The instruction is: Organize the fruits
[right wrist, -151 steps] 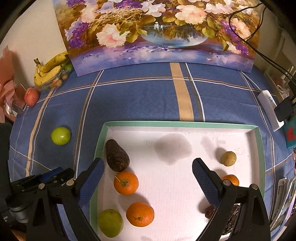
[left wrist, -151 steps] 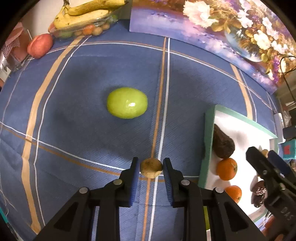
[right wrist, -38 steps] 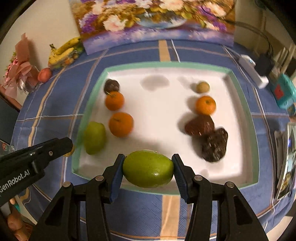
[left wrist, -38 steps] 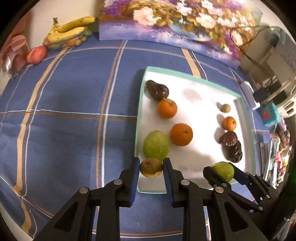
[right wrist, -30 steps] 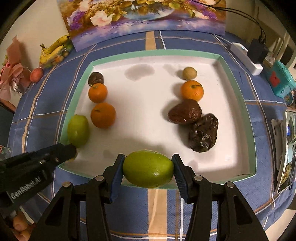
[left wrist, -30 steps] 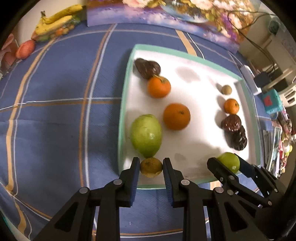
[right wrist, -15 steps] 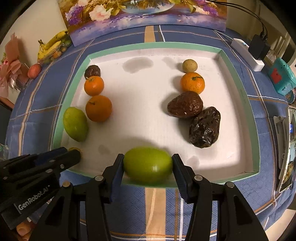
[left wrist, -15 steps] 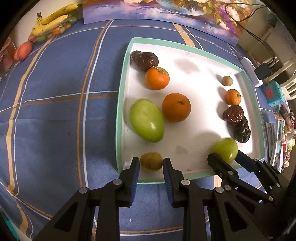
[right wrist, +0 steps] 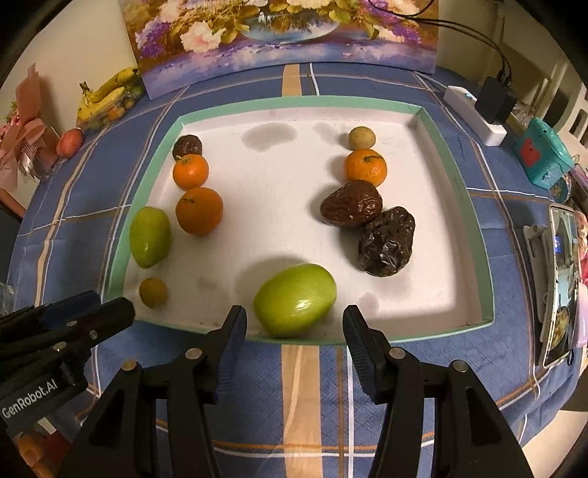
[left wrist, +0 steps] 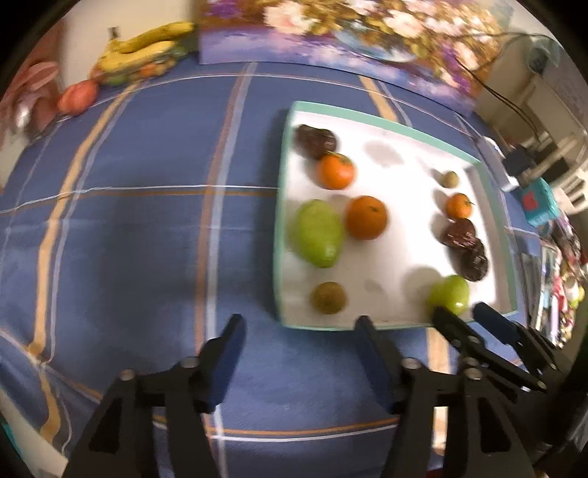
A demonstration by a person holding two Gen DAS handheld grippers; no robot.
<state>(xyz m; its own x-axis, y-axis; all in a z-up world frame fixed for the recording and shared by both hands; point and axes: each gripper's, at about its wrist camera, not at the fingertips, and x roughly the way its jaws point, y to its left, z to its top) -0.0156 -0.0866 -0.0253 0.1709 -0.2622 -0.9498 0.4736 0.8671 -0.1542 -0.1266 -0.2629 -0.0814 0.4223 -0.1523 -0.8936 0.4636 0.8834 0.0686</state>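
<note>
A blue plaid-clothed bench [right wrist: 228,371] carries a green-rimmed white tray [right wrist: 294,101] just ahead of the right tongs [right wrist: 294,349]. Far ahead leans a flower painting [right wrist: 279,33]; to its left sit bananas [right wrist: 110,92] and what looks like a peach [right wrist: 70,141].

Lying loose in the white, green-rimmed tray [right wrist: 455,176]: a big glossy green fruit [right wrist: 295,300] tilted at the near edge; a small brownish round fruit [right wrist: 153,292], probably a kiwi, in the near-left corner. Ranged up the left side: green mango [right wrist: 150,236], two oranges [right wrist: 199,210], one dark fruit [right wrist: 187,145]. At right: small tan fruit [right wrist: 362,137], orange [right wrist: 365,167], two wrinkled dark fruits [right wrist: 386,241].
</note>
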